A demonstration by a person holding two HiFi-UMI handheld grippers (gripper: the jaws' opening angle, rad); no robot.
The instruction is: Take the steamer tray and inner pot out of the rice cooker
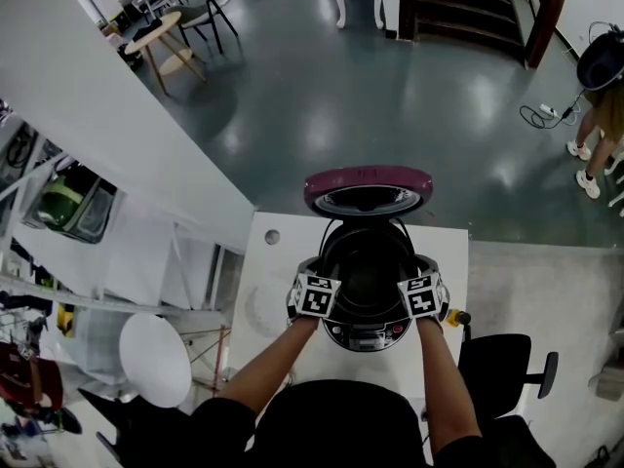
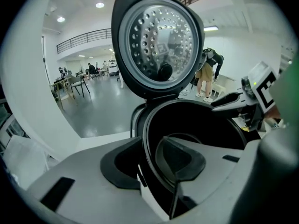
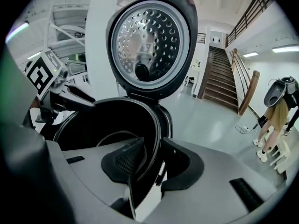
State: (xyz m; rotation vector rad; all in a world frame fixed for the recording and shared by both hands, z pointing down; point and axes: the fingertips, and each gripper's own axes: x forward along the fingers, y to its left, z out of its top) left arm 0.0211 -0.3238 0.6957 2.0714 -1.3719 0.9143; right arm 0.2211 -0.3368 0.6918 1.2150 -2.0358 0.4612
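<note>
Status: left tongs [image 2: 152,163] and right tongs [image 3: 150,166] are pinching the inner pot [image 1: 368,261] rim.
Gripping opposite sides; rice cooker [image 1: 366,337] is sitting, lid [image 1: 368,191] up, toward the far edge of the tabletop [image 1: 276,266].

Overall: bright, even indoor light, with no harsh shadows.
Sources: round ceiling lamps [image 2: 99,5] at the far left of the left gripper view; a strip light [image 3: 284,49] at the far right of the right gripper view.
Glare: pale patches shine on the grey floor [image 1: 390,115]; the lid plate [image 3: 148,41] throws back bright spots.
Dark: the inside of the inner pot [image 1: 369,266] is near black, its detail lost.
Focus: the nearest grey parts in both gripper views are soft; the far room is sharper.
Distortion: all views bow strongly, and the gripper views have black corners.
</note>
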